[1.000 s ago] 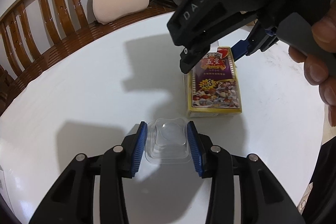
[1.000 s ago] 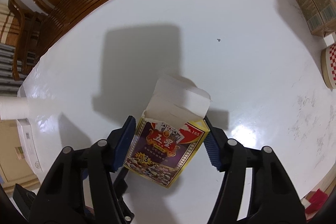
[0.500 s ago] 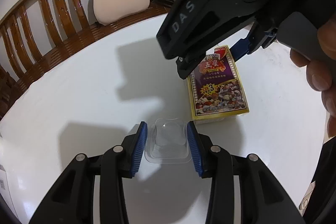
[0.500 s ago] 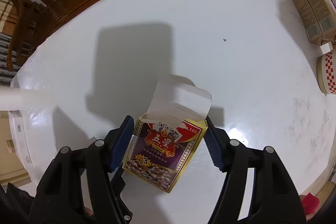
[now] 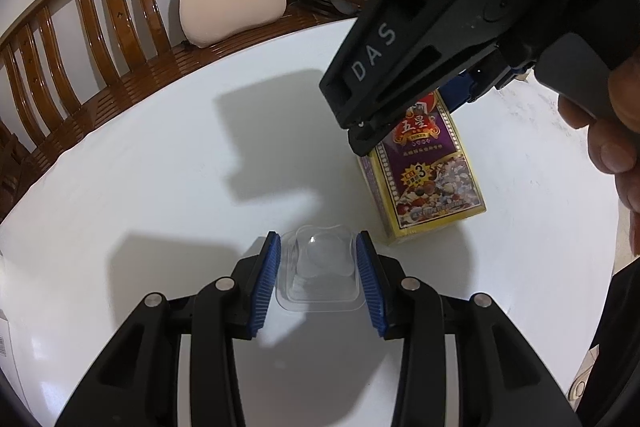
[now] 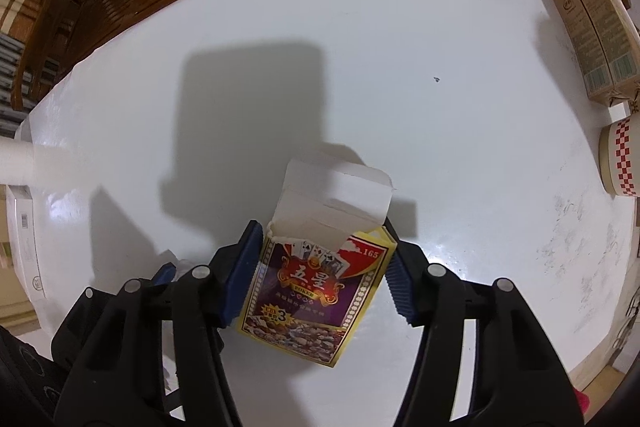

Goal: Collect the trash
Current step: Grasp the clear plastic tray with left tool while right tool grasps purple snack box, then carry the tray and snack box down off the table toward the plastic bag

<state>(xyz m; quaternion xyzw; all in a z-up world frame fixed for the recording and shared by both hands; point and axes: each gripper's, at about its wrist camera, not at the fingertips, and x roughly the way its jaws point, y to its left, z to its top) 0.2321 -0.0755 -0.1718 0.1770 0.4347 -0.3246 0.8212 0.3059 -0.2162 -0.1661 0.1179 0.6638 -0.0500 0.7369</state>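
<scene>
Left tool [image 5: 318, 273] clamps clear tray [image 5: 320, 267] btwn its pads, on tabletop [image 5: 160, 187]. Right tool [image 6: 320, 279] points down, jaws closing round card box [image 6: 316, 291], flap open; left pad touches, right just off.

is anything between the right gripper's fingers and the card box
Nothing visible. The right gripper straddles the open card box on the white table, its fingers closing on it: the left pad meets the box's side, the right still shows a sliver of gap. The clear plastic tray sits apart, in the left gripper.
</scene>
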